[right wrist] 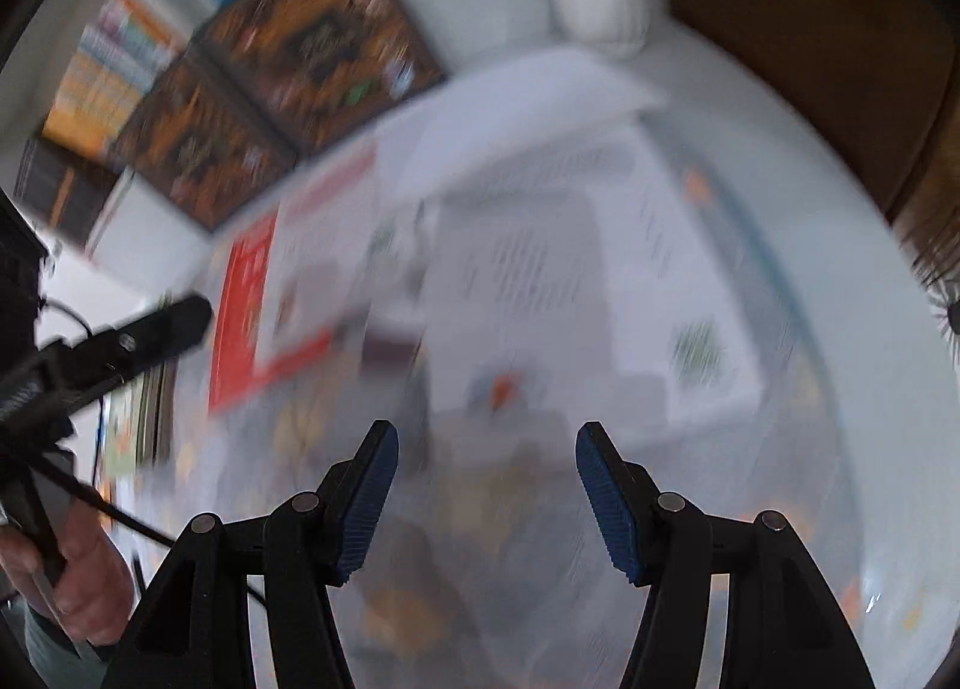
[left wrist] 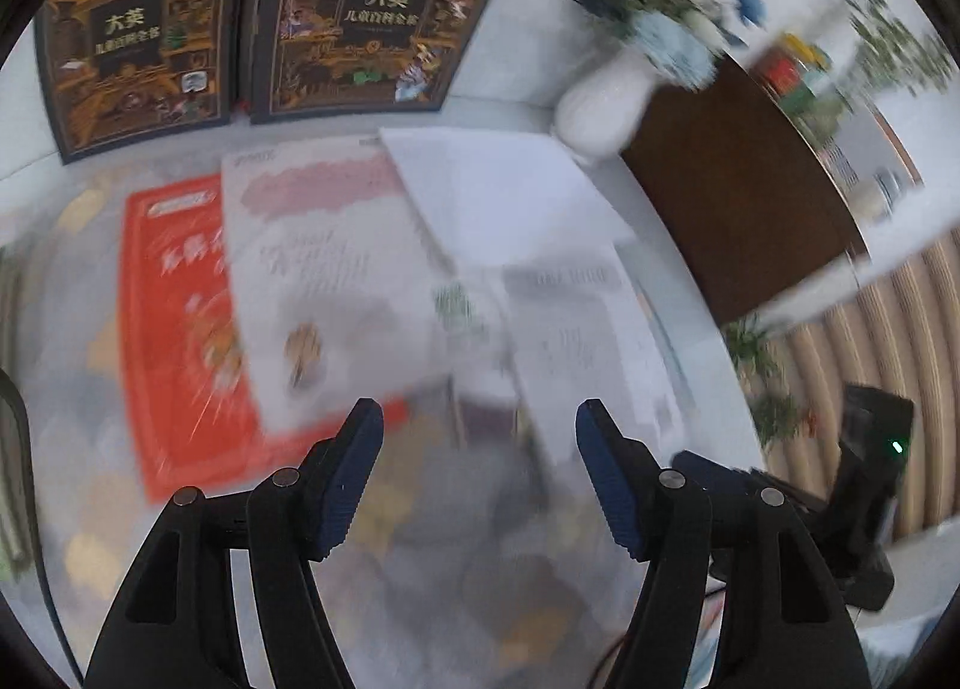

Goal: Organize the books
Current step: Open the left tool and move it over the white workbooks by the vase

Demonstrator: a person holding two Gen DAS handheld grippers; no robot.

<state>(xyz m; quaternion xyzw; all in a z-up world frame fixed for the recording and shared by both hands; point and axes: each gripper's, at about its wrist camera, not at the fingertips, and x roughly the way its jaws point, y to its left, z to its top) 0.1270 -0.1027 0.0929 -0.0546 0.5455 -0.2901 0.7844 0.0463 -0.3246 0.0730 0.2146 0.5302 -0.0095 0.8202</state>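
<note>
**Both grippers coming in over the loose books**

Left wrist view: the left gripper [left wrist: 480,419] is hanging parted and empty over the table [left wrist: 516,71]; a red book [left wrist: 174,341] is lying under a white book [left wrist: 336,281] near the middle. It should be slowing before picking an edge.

Right wrist view: the right gripper [right wrist: 486,443] is gaping, holding nothing, above blurred open pages [right wrist: 540,269]. Better to settle first.

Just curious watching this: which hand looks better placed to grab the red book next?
Probably the left. The left gripper hangs open with the red book just off its left finger. From the right gripper, also open and empty, that book lies farther off, with white books nearer.
</note>
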